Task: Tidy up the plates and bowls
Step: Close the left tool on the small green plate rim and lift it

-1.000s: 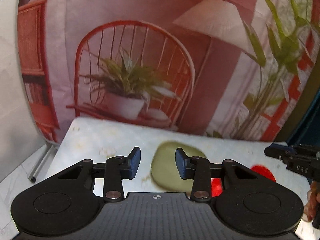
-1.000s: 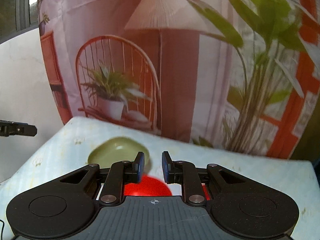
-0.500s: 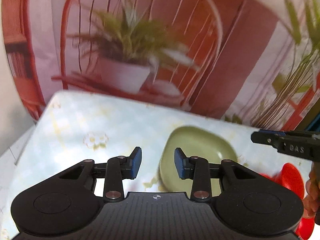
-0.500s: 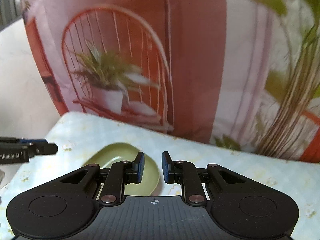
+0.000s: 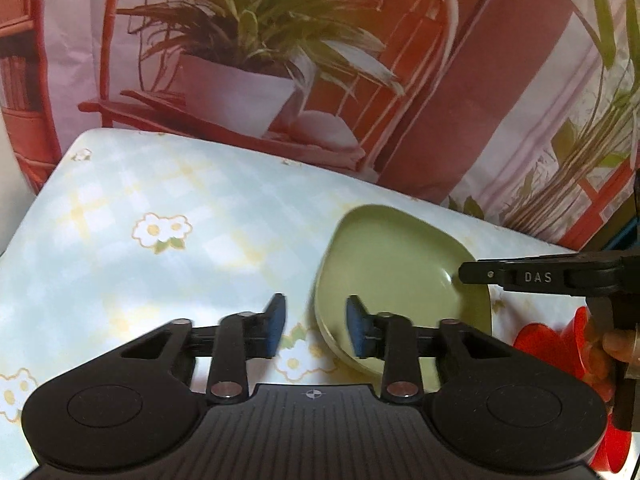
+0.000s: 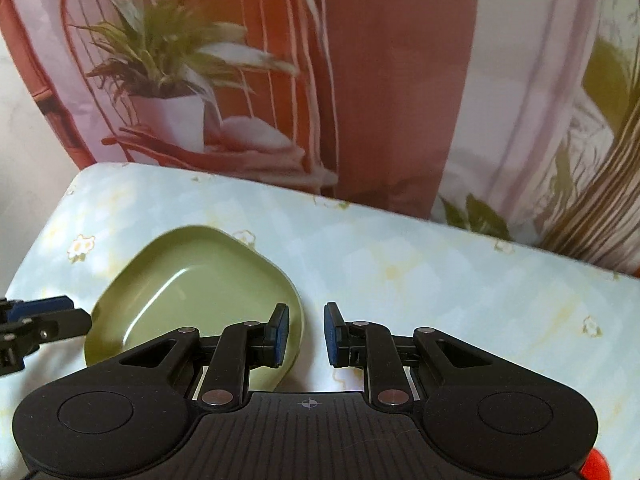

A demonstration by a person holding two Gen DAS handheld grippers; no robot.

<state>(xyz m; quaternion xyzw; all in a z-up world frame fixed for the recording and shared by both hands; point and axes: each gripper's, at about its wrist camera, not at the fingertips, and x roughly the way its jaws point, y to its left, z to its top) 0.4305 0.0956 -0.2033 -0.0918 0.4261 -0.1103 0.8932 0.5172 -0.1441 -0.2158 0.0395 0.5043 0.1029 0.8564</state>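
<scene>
A glossy olive-green plate [image 5: 394, 268] of rounded-square shape with a raised rim lies flat and upright, empty, on the flower-print cloth. Just to its right sits a bright red plastic dish [image 5: 560, 344], only partly in view.

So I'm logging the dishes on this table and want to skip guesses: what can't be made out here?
- Red dishes, left wrist view: cut by the right edge and hidden behind the right gripper; count and shape unclear.
- Green plate, both views: near rim covered by gripper bodies.
- Left gripper: whether its fingers touch the plate is unclear.
</scene>
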